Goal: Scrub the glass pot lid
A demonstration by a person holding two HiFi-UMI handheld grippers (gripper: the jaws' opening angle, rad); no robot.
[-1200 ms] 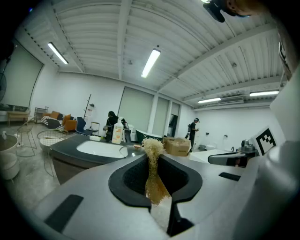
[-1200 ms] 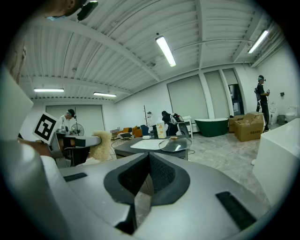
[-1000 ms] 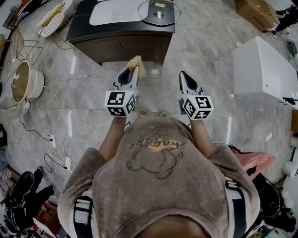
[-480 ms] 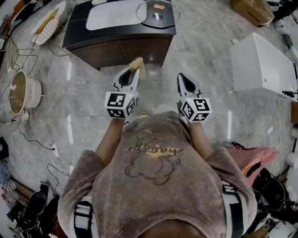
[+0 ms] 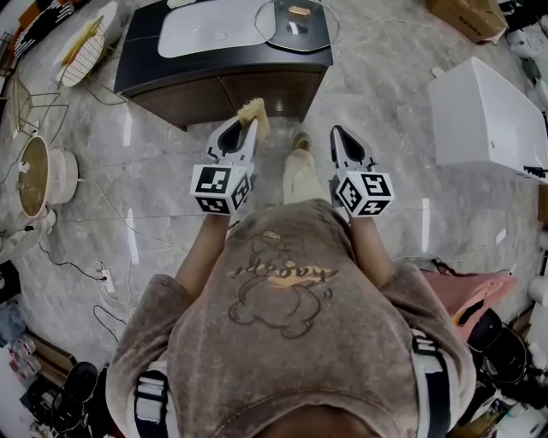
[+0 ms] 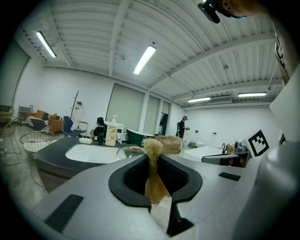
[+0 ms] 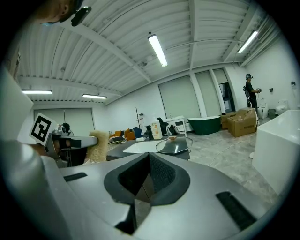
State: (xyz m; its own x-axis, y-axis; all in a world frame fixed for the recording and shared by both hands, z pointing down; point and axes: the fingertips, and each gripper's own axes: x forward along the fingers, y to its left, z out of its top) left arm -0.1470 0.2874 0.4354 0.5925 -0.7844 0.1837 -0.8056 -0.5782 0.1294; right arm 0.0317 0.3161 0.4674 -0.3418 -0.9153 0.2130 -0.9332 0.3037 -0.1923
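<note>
The glass pot lid [image 5: 297,24] lies on the far right end of a dark counter [image 5: 144,64], beside a white sink basin [image 5: 214,32]. In the right gripper view the lid [image 7: 174,145] shows ahead, with a small knob on top. My left gripper [image 5: 241,135] is shut on a tan fibrous scrubber [image 5: 253,113], whose tuft sticks out past the tips. The left gripper view shows the scrubber [image 6: 153,180] pinched between the jaws of the left gripper [image 6: 152,157]. My right gripper [image 5: 346,144] is shut with nothing in it, as the right gripper [image 7: 149,161] shows close up. Both are held level, short of the counter.
A white tub-like box [image 5: 484,120] stands on the floor at the right. A round pot [image 5: 38,162] and cables lie at the left. A cardboard box [image 5: 467,21] sits far right. A soap bottle [image 6: 111,132] stands on the counter. A foot [image 5: 300,171] shows between the grippers.
Both grippers have moved a little forward toward the counter. A foot has stepped into view between them. The scrubber stays in the left gripper.
</note>
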